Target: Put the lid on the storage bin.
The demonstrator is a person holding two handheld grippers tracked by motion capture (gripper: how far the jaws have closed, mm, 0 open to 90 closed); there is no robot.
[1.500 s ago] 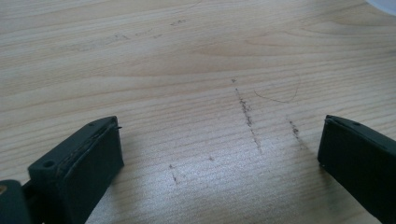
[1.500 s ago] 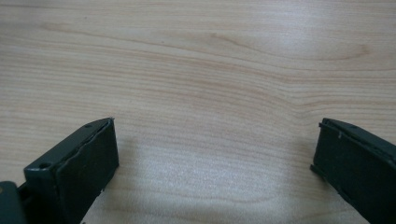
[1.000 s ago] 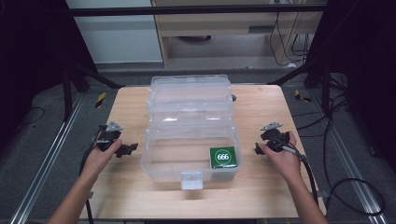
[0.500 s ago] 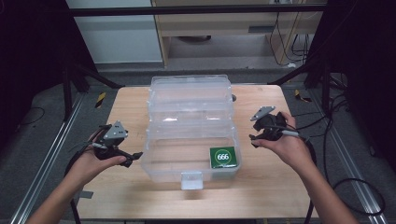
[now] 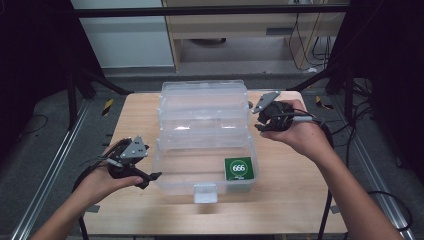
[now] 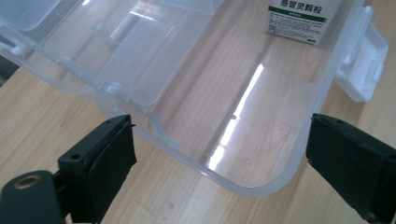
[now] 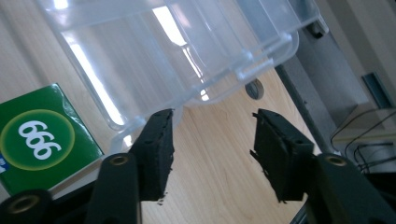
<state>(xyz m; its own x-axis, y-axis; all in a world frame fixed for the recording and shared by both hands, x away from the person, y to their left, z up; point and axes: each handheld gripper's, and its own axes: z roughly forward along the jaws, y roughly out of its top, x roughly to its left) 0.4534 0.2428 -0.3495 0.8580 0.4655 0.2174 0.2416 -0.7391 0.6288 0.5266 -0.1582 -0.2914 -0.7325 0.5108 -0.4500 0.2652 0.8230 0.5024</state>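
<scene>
On the table, the open clear box [image 5: 205, 145] sits between both empty claws, left [image 5: 150, 178] wide apart, right [image 5: 260, 121] half-closing beside its lid, which could be knocked shut.

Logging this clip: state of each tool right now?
Left tool: open, holding nothing.
Right tool: open, jaws have just been closing, nothing between them.

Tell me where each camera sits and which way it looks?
High view: above the table's near edge, looking forward and down at the clear box; both forearms, left gripper and right gripper show.
Left gripper view: on the left gripper, facing the box's corner; two black jaws.
Right gripper view: on the right gripper, facing the lid; two jaws.
All share the green packet.
</scene>
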